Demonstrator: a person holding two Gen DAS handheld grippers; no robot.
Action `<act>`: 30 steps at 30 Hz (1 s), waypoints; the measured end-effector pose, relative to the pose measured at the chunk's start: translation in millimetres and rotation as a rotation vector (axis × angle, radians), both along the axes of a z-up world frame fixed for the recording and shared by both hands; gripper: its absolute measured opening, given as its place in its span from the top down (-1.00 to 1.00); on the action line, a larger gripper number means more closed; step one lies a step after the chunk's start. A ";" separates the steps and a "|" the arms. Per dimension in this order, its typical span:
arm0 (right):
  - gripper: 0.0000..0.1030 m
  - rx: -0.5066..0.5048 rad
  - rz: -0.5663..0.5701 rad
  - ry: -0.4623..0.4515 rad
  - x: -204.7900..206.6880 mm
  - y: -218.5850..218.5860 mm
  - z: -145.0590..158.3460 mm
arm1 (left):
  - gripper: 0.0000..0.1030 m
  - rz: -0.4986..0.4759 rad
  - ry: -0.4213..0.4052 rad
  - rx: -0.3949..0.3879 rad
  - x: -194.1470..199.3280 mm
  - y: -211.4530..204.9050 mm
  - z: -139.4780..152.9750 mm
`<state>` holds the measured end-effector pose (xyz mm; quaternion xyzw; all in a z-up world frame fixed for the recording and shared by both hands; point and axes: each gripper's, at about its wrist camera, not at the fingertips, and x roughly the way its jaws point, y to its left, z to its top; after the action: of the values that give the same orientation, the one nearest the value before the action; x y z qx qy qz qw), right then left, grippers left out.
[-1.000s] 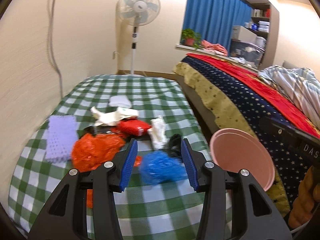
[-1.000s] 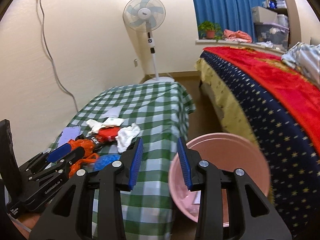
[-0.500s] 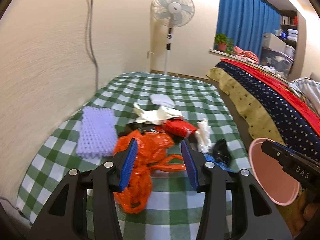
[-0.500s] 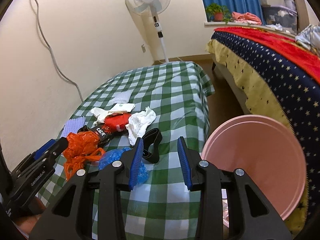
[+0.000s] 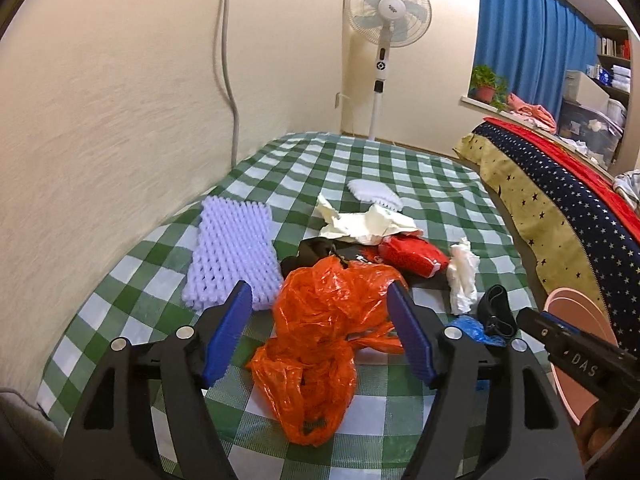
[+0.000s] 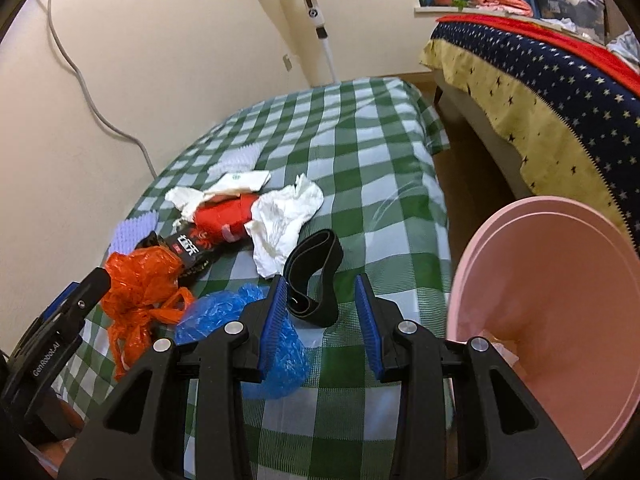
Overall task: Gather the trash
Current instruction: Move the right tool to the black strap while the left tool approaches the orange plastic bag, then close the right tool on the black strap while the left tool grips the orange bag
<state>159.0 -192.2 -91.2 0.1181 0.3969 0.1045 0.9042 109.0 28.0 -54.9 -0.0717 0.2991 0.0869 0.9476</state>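
1. Our left gripper (image 5: 320, 328), jaws opening, frames the orange plastic bag (image 5: 320, 344) at frame centre; nothing clamped.
2. Our right gripper (image 6: 320, 316) is apart, empty.
3. Risk: the slippery bag may slide out before reaching the pink bin (image 6: 560, 320).

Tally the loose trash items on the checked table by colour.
Orange: 1, plastic bag
Blue: 1, plastic bag
Red: 1, packet
Black: 2, band, wrapper
White or cream: 3, tissue, paper bag, foam piece
Lilac: 1, foam net
Total: 9
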 end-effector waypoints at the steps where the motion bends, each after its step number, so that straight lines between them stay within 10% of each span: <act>1: 0.30 -0.004 0.006 0.007 2.1 1.8 -2.2 | -0.32 0.001 0.004 -0.003 1.1 0.6 -1.1; 19: 0.84 -0.031 0.072 0.066 8.9 13.9 -15.5 | -0.29 0.007 0.084 -0.044 15.4 5.5 -17.2; 30: 0.96 -0.030 0.055 -0.005 -2.0 7.8 6.5 | 0.33 0.009 0.068 -0.043 10.7 8.7 -10.2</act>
<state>157.0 -184.4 -84.7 0.0932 0.3992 0.1239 0.9037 119.7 36.6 -65.1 -0.0904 0.3327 0.0870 0.9346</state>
